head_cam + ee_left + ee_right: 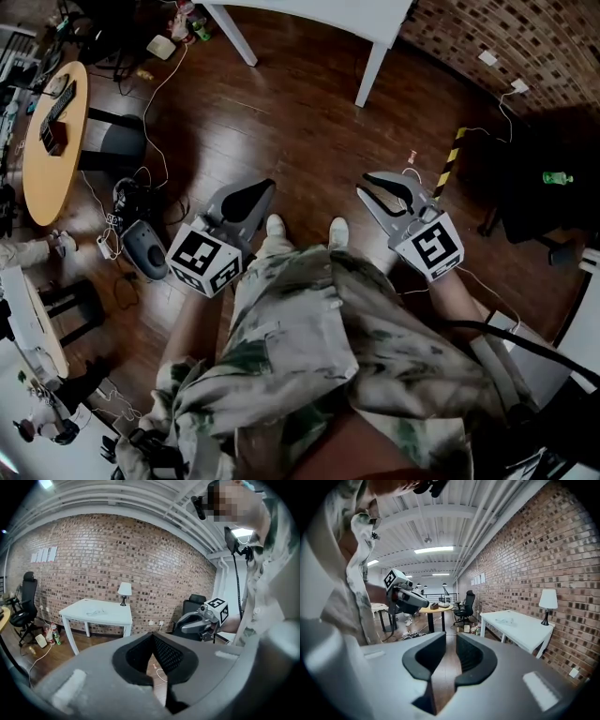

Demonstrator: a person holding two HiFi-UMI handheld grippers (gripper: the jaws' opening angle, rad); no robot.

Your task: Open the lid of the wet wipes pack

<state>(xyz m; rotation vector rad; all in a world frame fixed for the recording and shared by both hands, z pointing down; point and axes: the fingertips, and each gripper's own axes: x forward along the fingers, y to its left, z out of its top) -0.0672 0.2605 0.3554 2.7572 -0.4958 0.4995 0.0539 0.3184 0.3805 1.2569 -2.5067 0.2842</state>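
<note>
No wet wipes pack can be made out in any view. Something small, pale and flat lies on a white table [112, 616] [525, 630], too small to tell what it is. In the head view both grippers hang over the wooden floor in front of the person's legs. My left gripper [262, 186] [152, 635] has its pads meeting at the tips, with nothing between them. My right gripper [366, 184] [451, 637] stands open with a narrow gap and only floor showing through it. Each gripper shows in the other's view: the right gripper [199, 620] and the left gripper [410, 599].
A white table [375, 19] stands ahead by the brick wall [525, 37], with a lamp [124, 590] on it. A round wooden table [47, 141] is at the left. Cables [141, 141] trail over the floor. A black-and-yellow striped bar [450, 159] lies at the right, and an office chair [466, 606] stands further off.
</note>
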